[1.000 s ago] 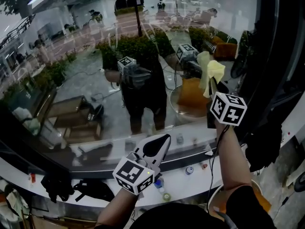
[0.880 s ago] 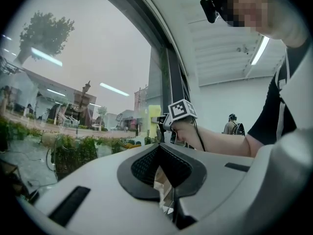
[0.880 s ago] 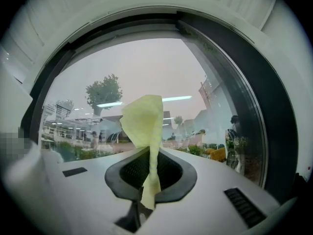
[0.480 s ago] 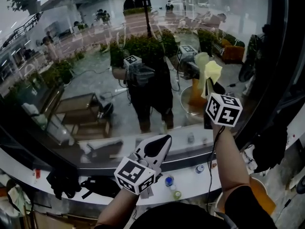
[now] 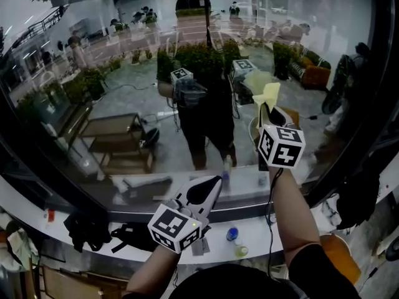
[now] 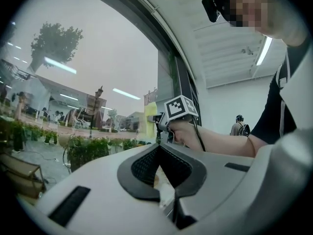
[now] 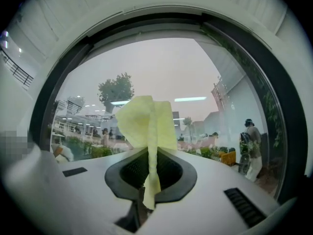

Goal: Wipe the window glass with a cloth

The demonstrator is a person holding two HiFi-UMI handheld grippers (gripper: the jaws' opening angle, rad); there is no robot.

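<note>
Cloth: one, yellow, pinched in right tongs; left tongs closed.

The window glass sits in a dark frame above a white sill. A ceiling strip light is lit.

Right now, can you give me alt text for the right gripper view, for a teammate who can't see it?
The right gripper is shut on a pale yellow cloth that fans upward from its jaws, in front of the window glass. A dark frame curves around the pane, and a tree shows beyond it.
</note>
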